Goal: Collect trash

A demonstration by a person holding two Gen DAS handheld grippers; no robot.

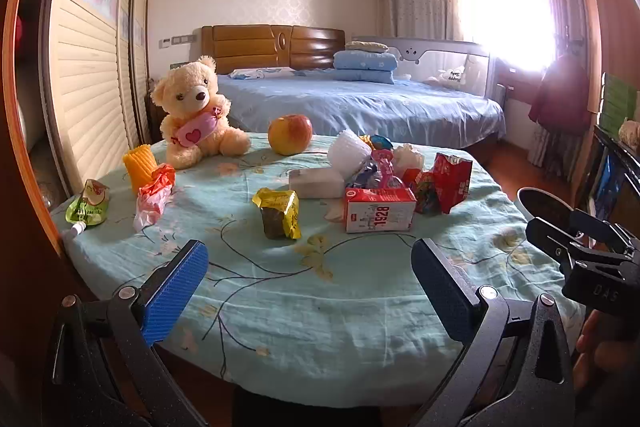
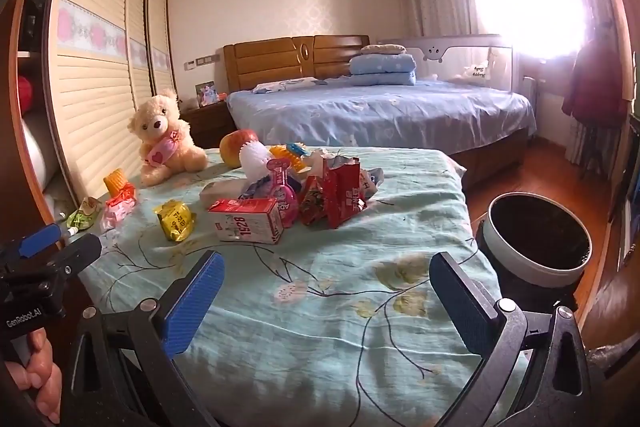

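Note:
Trash lies on a table with a light green floral cloth (image 1: pixel 304 303) (image 2: pixel 340 307). A red and white carton marked 1928 (image 1: pixel 378 214) (image 2: pixel 248 219), a yellow foil wrapper (image 1: pixel 280 211) (image 2: pixel 176 221), red snack bags (image 1: pixel 450 179) (image 2: pixel 340 193), a pink and orange wrapper (image 1: pixel 154 197) (image 2: pixel 118 207) and a green pouch (image 1: pixel 90 205) (image 2: pixel 82 215) are spread across it. My left gripper (image 1: pixel 310 283) is open and empty above the near cloth. My right gripper (image 2: pixel 326 297) is open and empty too. A round bin with a black liner (image 2: pixel 538 239) stands to the right of the table.
A teddy bear (image 1: pixel 198 111) (image 2: pixel 164 139), an apple (image 1: pixel 290 134) (image 2: pixel 236 145), a yellow cup (image 1: pixel 139 165) and a white tissue pack (image 1: pixel 316 183) are also on the table. A bed with blue sheets (image 1: pixel 360 107) stands behind. A wardrobe (image 1: pixel 92 75) lines the left.

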